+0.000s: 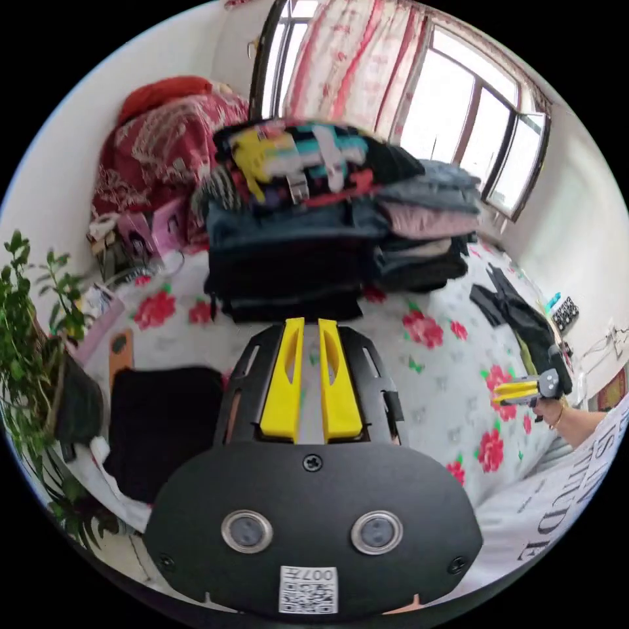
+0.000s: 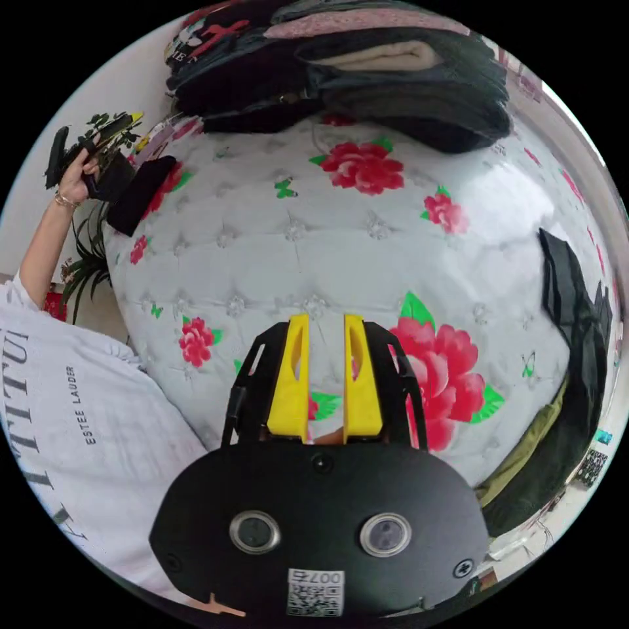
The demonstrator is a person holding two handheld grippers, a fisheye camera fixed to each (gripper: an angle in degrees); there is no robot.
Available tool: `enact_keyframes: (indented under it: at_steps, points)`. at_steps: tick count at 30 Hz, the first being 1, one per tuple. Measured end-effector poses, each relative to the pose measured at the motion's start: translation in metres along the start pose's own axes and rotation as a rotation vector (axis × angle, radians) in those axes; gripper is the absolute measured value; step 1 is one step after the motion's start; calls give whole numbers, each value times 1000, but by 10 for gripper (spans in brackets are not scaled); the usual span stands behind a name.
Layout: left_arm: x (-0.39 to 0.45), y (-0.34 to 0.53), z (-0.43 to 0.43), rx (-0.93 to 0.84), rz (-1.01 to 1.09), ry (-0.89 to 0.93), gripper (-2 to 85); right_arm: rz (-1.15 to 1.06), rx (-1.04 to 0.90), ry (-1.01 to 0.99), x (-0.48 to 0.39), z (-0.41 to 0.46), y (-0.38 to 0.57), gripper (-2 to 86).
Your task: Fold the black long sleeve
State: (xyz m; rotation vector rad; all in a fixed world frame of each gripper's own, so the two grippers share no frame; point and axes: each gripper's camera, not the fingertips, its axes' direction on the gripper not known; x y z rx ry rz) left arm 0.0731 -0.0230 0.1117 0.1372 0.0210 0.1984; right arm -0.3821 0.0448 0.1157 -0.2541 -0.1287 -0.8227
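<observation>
Currently both tools are off the cloth. The left gripper (image 1: 312, 327) hovers above the flowered bed cover (image 1: 432, 386), jaws a narrow gap apart, nothing between them; it points at the stack of folded clothes (image 1: 314, 229) along the far edge of the bed. The right gripper (image 2: 325, 324) also hangs free over the quilted cover, jaws slightly parted and empty, a large red flower just past its tips. A folded black square (image 1: 160, 422) lies at the bed's edge by the potted plant (image 1: 33, 367); whether that is the task's garment, already finished, I cannot tell. The black long sleeve (image 2: 576, 314), as I judge it, is the crumpled dark piece at the opposite edge of the bed, lying over something olive-green (image 2: 517, 458), well apart from both tools. Judgement: the step in hand is fetching and spreading. To do it well, open both jaws wider, take the garment at the two shoulders, not at a sleeve, lift it clear of the olive piece so only one layer comes, and lay it flat on the bare middle of the cover before any fold.
</observation>
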Motion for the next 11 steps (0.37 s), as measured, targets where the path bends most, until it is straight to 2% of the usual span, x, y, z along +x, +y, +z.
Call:
enact_keyframes:
  at_steps: [4, 8, 11]
  points:
    - [97, 104, 54, -329, 46, 73, 33, 170, 16, 139, 47, -17, 68, 76]
    - [179, 149, 67, -447, 143, 57, 19, 454, 61, 246, 143, -48, 150, 90]
    - [229, 163, 77, -456, 255, -82, -2, 657, 83, 321, 207, -64, 210, 100]
